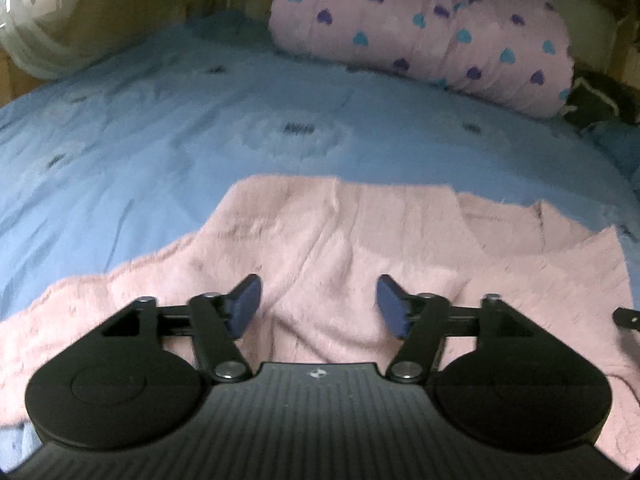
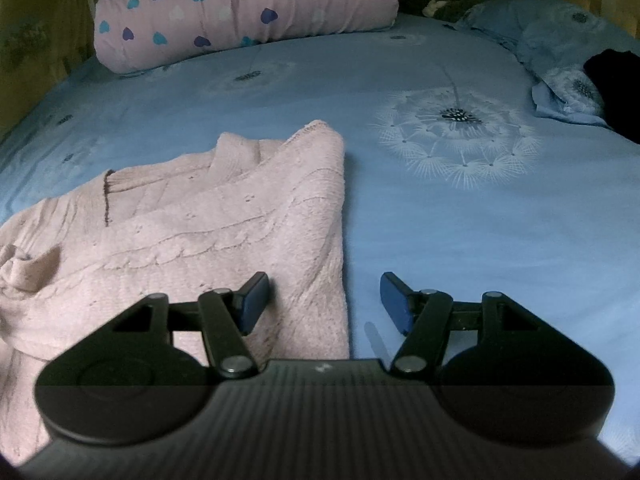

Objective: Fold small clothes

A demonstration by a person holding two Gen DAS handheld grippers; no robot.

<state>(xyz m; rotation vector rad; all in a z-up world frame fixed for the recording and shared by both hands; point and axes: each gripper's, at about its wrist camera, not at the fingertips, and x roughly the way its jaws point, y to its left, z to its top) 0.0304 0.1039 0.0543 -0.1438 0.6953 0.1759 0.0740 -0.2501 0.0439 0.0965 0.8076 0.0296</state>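
A pale pink knitted sweater lies spread on the blue bed cover, rumpled in the middle. My left gripper hovers over that rumpled part, its blue pads apart and nothing pinched between them. In the right wrist view the same sweater shows its right side folded inward, with a cable-knit band and the neckline at upper left. My right gripper stands open above the sweater's right edge, left pad over the knit, right pad over bare cover.
The blue bed cover with a white dandelion print stretches out to the right. A pink rolled quilt with hearts lies at the far side. Blue pillows and a dark garment sit at far right.
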